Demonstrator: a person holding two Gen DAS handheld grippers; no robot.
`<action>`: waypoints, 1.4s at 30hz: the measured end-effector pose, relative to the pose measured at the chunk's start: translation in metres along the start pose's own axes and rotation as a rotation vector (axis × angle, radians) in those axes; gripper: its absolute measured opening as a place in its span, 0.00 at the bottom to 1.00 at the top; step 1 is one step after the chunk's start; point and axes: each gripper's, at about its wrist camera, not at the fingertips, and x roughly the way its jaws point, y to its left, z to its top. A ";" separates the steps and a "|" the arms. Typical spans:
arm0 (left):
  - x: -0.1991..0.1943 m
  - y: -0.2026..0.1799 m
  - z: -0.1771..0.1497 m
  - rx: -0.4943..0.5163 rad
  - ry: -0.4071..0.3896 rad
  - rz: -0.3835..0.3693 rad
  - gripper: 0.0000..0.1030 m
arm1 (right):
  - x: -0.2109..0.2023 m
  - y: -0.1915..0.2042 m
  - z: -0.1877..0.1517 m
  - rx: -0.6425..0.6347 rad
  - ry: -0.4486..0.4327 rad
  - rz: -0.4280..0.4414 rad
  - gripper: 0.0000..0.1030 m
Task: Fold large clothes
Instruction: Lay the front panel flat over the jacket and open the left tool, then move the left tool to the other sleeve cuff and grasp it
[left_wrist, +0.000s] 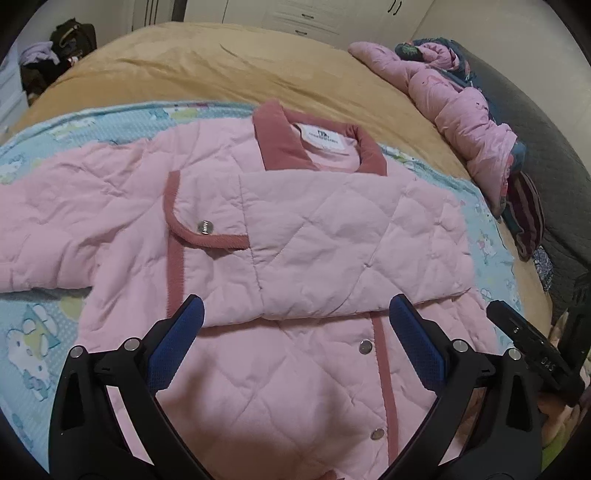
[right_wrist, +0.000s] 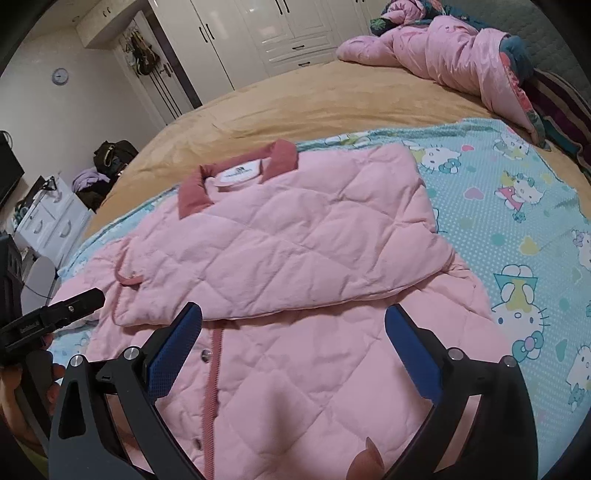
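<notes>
A pink quilted jacket (left_wrist: 280, 229) with a dark pink collar (left_wrist: 280, 140) lies front-up on the blue cartoon-print blanket. Its right sleeve is folded across the chest (right_wrist: 295, 236); its left sleeve (left_wrist: 55, 221) lies spread out to the left. My left gripper (left_wrist: 295, 317) is open and empty, hovering above the jacket's lower front by the snap buttons. My right gripper (right_wrist: 293, 321) is open and empty, above the lower front just below the folded sleeve. The right gripper's body shows at the left wrist view's right edge (left_wrist: 532, 343); the left gripper shows at the right wrist view's left edge (right_wrist: 55, 317).
The blue blanket (right_wrist: 517, 206) lies over a tan bedspread (left_wrist: 207, 66). A crumpled pink duvet (left_wrist: 461, 110) and dark clothes lie at the bed's far right. White wardrobes (right_wrist: 258, 33) stand behind; a white drawer unit (right_wrist: 51, 221) and bags (right_wrist: 110, 155) are at left.
</notes>
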 end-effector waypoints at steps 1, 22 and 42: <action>-0.003 0.000 -0.001 -0.001 -0.004 -0.001 0.91 | -0.003 0.002 0.000 -0.004 -0.004 0.003 0.96; -0.069 0.076 -0.013 -0.081 -0.107 0.065 0.91 | -0.025 0.099 0.001 -0.122 -0.070 0.029 0.96; -0.110 0.186 -0.031 -0.237 -0.179 0.180 0.91 | -0.006 0.221 -0.007 -0.248 -0.091 0.104 0.96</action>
